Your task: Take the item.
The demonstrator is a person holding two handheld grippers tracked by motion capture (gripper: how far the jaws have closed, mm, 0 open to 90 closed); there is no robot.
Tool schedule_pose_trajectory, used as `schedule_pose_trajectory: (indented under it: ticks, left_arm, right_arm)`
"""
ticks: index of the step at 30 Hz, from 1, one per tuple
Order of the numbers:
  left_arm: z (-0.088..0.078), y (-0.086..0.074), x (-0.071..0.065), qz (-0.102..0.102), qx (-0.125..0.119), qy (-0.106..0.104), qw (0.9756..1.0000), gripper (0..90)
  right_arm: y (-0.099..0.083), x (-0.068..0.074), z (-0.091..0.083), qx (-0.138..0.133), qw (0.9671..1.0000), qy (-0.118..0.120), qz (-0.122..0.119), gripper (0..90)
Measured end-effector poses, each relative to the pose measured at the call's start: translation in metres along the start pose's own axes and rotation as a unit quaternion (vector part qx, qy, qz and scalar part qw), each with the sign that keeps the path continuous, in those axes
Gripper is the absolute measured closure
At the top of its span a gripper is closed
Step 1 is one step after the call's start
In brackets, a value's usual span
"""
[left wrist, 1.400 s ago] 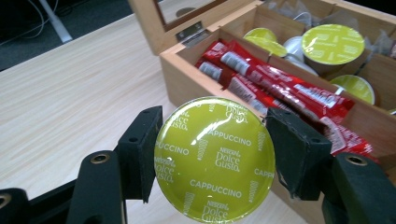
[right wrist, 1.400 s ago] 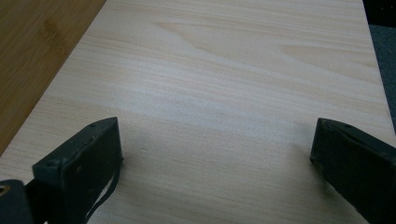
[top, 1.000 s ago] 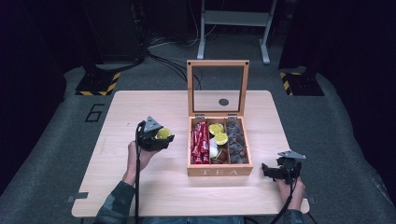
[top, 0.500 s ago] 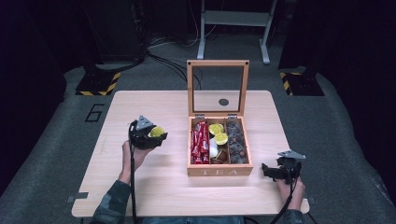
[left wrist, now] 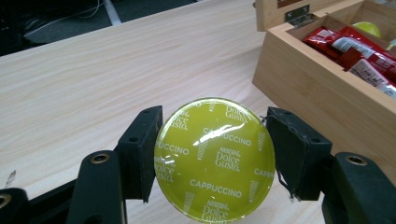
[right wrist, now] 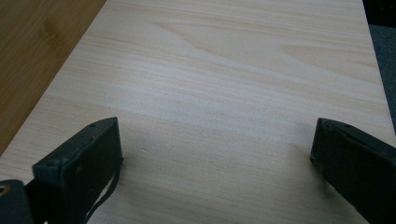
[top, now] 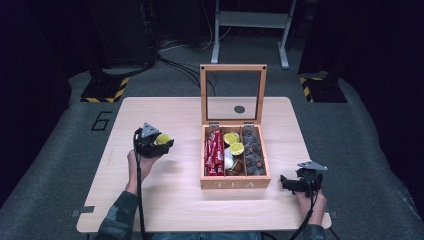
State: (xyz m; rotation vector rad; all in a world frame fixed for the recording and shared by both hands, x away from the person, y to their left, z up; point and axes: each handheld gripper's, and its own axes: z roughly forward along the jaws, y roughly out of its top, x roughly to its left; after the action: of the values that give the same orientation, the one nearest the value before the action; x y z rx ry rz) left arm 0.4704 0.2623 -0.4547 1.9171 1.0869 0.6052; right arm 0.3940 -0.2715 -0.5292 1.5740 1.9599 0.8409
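My left gripper is shut on a yellow-green Dolce Gusto cappuccino capsule, held above the table left of the wooden tea box. The capsule shows between the jaws in the high view too. The box stands open with its glass lid upright. Inside lie red sachets, two more yellow-green capsules and brown capsules. My right gripper stands open over bare table, right of the box, near the table's front right corner.
The light wooden table has free room left of and in front of the box. Grey floor, black-and-yellow stand feet and a white frame lie beyond the far edge.
My left gripper has moved left and a little away from the box with the capsule in it. The right gripper has stayed in place.
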Motion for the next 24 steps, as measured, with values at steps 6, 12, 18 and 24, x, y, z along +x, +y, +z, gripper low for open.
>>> schedule_pose_trajectory:
  ticks: [6, 12, 18, 24]
  left_arm:
    - [0.004, -0.004, 0.007, -0.012, 0.000, 0.008, 0.9999, 38.3]
    - [0.009, -0.009, 0.013, -0.027, 0.005, 0.012, 0.9995, 38.3]
    - [0.016, -0.014, 0.020, -0.037, 0.011, 0.018, 0.9991, 38.3]
    - [0.021, -0.019, 0.024, -0.044, 0.015, 0.022, 0.9987, 38.3]
  right_arm:
    - [0.000, 0.000, 0.000, 0.000, 1.0000, 0.000, 0.000, 1.4]
    - [0.000, 0.000, 0.000, 0.000, 1.0000, 0.000, 0.000, 1.4]
    - [0.000, 0.000, 0.000, 0.000, 1.0000, 0.000, 0.000, 1.4]
    - [0.000, 0.001, 0.000, 0.001, 1.0000, 0.000, 0.003, 1.4]
